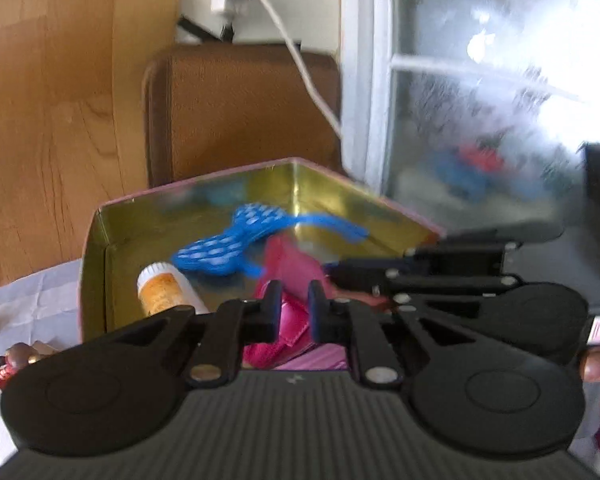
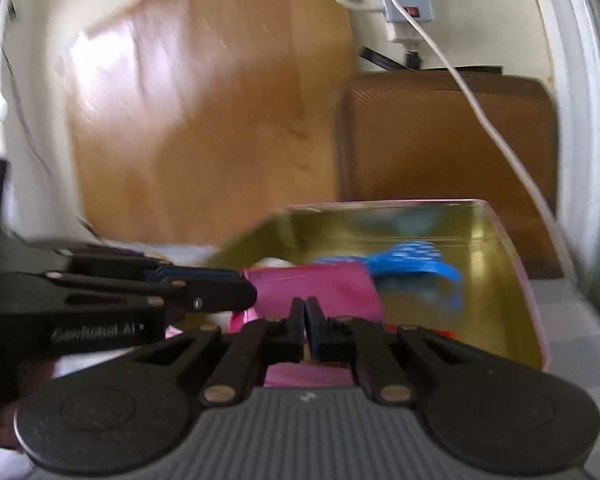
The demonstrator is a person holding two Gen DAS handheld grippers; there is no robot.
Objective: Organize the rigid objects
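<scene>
Inside tin: blue toy, bottle, pink pouch lying. Left gripper jaws standing slightly apart, empty; right gripper jaws pressing together, holding nothing.

- This looks like a lived-in room of a home, not a lab or shop.
- A wooden panel with warm grain fills the left of the right wrist view.
- A brown padded chair back stands at centre, against a cream wall.
- A white power strip hangs at the upper right, its cable trailing down.
- A frosted window in a white frame glows at the right.
- A pink tin holds small household odds and ends.
</scene>
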